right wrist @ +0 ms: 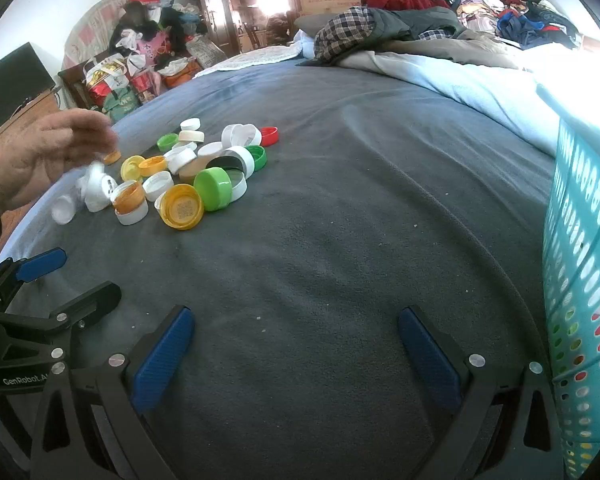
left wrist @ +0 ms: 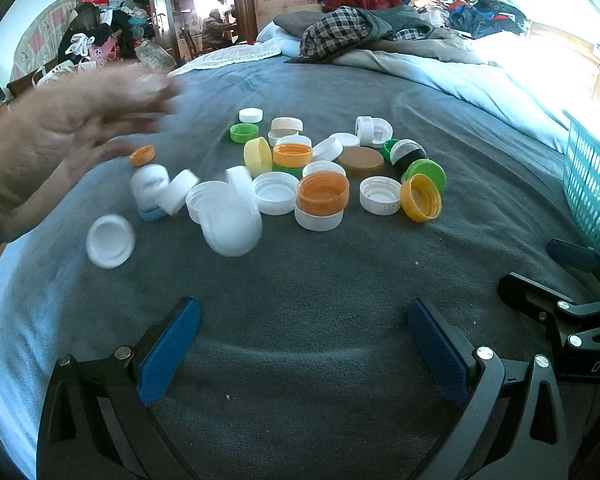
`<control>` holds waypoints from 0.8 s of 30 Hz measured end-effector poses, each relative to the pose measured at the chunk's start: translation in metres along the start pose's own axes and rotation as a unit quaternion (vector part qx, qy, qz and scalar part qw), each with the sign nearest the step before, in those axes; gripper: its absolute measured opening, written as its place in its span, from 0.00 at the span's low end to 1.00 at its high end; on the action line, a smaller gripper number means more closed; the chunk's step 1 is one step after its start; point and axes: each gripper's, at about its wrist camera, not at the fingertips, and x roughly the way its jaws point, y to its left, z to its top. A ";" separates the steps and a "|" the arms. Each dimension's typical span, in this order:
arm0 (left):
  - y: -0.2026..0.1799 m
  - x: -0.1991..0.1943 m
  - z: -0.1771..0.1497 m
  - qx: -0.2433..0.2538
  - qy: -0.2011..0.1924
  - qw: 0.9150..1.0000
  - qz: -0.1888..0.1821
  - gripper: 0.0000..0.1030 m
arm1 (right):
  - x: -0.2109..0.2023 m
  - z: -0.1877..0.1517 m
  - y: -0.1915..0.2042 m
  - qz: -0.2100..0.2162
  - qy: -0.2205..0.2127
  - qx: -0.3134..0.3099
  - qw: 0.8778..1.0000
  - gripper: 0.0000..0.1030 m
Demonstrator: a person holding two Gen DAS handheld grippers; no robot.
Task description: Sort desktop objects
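Note:
A heap of plastic bottle caps in white, orange, yellow, green and brown lies on the grey blanket; in the right wrist view the heap sits at the left, with a red cap at its far edge. A person's bare hand hovers blurred over the heap's left side, and several white caps below it are blurred. My left gripper is open and empty, short of the heap. My right gripper is open and empty over bare blanket, right of the left gripper.
A turquoise perforated basket stands at the right edge, with coloured bits showing through its holes; it also shows in the left wrist view. Clothes and a pale quilt are piled at the bed's far end. Bags and boxes crowd the far left.

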 end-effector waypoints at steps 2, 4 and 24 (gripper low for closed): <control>0.000 0.000 0.000 0.000 0.000 1.000 0.000 0.99 | 0.000 0.000 0.000 0.000 0.000 0.000 1.000 1.00; 0.000 0.000 0.000 0.000 0.000 1.000 0.000 0.99 | 0.000 0.000 0.000 0.000 0.000 0.000 1.000 1.00; 0.002 0.000 0.000 0.001 0.000 1.000 -0.002 0.99 | 0.000 0.001 0.000 0.000 0.000 0.000 1.000 1.00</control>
